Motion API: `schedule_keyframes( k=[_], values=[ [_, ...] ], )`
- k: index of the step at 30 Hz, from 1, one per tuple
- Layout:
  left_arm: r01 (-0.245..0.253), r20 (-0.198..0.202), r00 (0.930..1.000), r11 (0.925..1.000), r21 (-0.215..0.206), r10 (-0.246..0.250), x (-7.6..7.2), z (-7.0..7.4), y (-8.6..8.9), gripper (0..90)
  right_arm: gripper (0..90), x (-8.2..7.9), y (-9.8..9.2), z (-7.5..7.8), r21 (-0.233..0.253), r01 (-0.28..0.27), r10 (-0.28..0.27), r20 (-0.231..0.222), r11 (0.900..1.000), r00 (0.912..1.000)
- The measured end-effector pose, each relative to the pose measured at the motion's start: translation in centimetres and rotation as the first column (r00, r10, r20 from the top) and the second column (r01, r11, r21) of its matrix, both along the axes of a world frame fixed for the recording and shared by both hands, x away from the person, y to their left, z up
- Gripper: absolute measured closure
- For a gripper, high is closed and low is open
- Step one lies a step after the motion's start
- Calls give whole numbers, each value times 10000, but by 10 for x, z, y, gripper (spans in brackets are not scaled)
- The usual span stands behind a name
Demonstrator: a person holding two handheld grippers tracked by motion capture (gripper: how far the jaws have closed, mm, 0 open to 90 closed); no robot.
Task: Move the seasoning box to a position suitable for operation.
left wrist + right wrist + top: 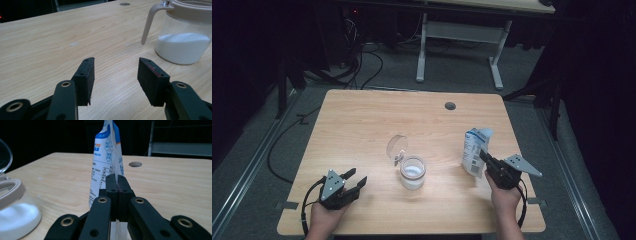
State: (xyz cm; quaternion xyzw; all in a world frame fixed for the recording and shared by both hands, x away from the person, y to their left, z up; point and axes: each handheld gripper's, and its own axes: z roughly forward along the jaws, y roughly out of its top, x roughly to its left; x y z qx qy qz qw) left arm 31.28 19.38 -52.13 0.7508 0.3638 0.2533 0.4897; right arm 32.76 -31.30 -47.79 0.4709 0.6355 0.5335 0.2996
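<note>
1. The right tool (484,155) is clamped on a white and blue pouch (474,150), which stands upright on the right half of the surface (362,125).
2. In the right gripper view the jaws are pressed together on the pouch's thin edge (106,160), and the printed side faces left.
3. The left tool (357,179) rests at the near left corner of the surface with its jaws spread and nothing between them.
4. In the left gripper view bare wood lies between the two black pads (86,80).
5. A clear jar (413,172) sits near the middle of the surface, between the two tools and closer to the pouch.
6. The jar is partly filled with white powder (182,47); its hinged lid (397,146) stands open, tilted back toward the far left.
7. A beige latch (148,25) hangs down from the jar's rim on the side facing the left tool.
8. A round cable hole (450,106) is in the surface near its far edge, well behind the pouch.
9. Nothing lies between the pouch and the jar; they stand near each other but apart.
10. Beyond the surface there is a white-legged desk (459,35), with cables (362,60) on the grey floor.
</note>
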Motion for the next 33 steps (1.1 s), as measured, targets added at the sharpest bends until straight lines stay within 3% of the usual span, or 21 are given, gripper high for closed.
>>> schedule_keyframes(
  k=[3,10,14,25,33],
  values=[
    [-123,0,9999,9999,83,123,0,0,0,479,900,3,-5,-2,143,176,-180,234,9997,9996],
    [-272,-53,9996,9996,-100,272,-2,0,1,479,899,5,-6,-9,-474,241,-218,496,9986,9985],
    [-277,-34,9996,9995,-141,277,-2,1,2,479,899,4,-5,-15,-453,191,-177,300,9988,9994],
    [-209,46,9998,9988,-438,211,-4,4,8,477,893,-8,0,-19,-753,306,-274,432,9967,9987],
    [-155,35,9999,9992,-375,157,-4,4,6,476,880,-12,1,-20,-850,338,-301,435,9958,9986]
  ],
)
